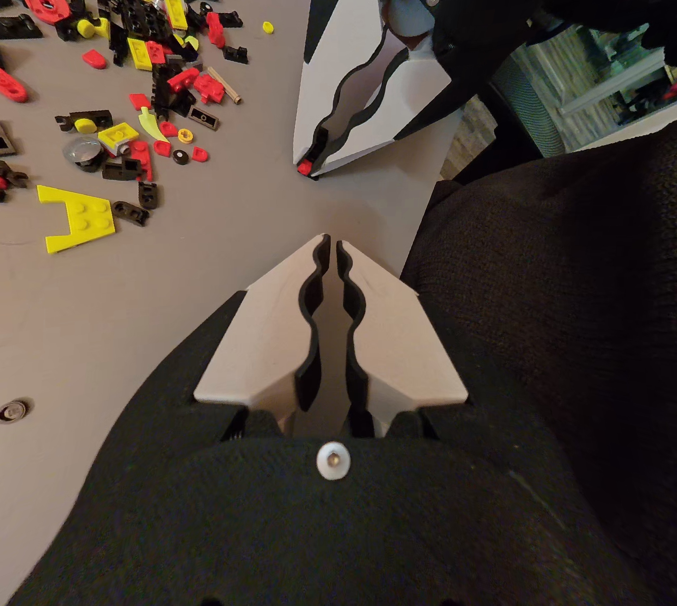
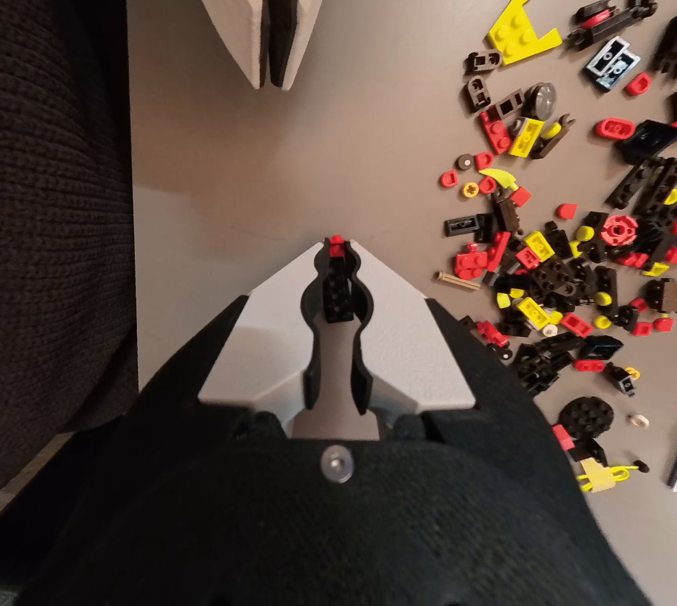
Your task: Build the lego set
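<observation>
My right gripper (image 2: 337, 242) is shut on a small black lego assembly (image 2: 337, 295) with a red piece (image 2: 336, 246) at its tip, held just above the grey table. It also shows in the left wrist view (image 1: 309, 167), pointing down at the table with the red piece (image 1: 304, 168) between its tips. My left gripper (image 1: 333, 240) is shut and empty, near the table's edge; it also shows in the right wrist view (image 2: 269, 84). Loose red, yellow and black lego pieces (image 1: 146, 39) lie spread over the table, also seen in the right wrist view (image 2: 549, 277).
A yellow wedge plate (image 1: 78, 218) lies at the near edge of the pile, also in the right wrist view (image 2: 520, 28). A person's dark knit clothing (image 1: 549, 295) borders the table edge. Bare grey table (image 2: 256, 167) lies between the grippers. My hands' fingertips stand some 8 cm from each other.
</observation>
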Demonstrator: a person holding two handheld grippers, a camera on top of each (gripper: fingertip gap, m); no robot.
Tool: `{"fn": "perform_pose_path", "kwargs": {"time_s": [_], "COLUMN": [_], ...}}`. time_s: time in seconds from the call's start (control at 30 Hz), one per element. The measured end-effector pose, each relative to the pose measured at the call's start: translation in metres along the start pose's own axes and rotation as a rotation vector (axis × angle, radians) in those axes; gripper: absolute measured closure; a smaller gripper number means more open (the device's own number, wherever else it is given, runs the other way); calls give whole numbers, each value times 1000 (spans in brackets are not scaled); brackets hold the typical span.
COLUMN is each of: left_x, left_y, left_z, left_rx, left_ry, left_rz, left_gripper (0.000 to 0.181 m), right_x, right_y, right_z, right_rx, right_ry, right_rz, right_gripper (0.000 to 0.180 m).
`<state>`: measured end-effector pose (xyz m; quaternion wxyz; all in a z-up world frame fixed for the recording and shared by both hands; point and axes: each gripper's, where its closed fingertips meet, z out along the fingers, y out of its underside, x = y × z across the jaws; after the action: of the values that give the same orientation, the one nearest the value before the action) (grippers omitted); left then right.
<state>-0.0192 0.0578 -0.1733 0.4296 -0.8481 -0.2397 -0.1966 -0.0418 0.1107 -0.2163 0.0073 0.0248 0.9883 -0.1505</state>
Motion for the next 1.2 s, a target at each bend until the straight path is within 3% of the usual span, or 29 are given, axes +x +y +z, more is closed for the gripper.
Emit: {"fn": "perform_pose_path", "kwargs": {"time_s": [0.43, 0.6, 0.77, 1.2], "left_x": [0, -3, -2, -12], "left_y": [0, 4, 8, -1], "left_z": [3, 6, 11, 22], "left_rx": [0, -18, -40, 19], "left_ry": [8, -11, -8, -27], "left_rz": [-2, 15, 30, -3], "left_gripper": [180, 179, 177, 178], "right_x": [-3, 10, 24, -3], "right_y": [1, 3, 31, 42], "right_z": [-1, -16, -18, -16], "right_rx": [61, 120, 100, 204], "right_ry": [-26, 47, 142, 106], "right_rz": [17, 60, 128, 223], "right_gripper": [174, 174, 174, 174]}}
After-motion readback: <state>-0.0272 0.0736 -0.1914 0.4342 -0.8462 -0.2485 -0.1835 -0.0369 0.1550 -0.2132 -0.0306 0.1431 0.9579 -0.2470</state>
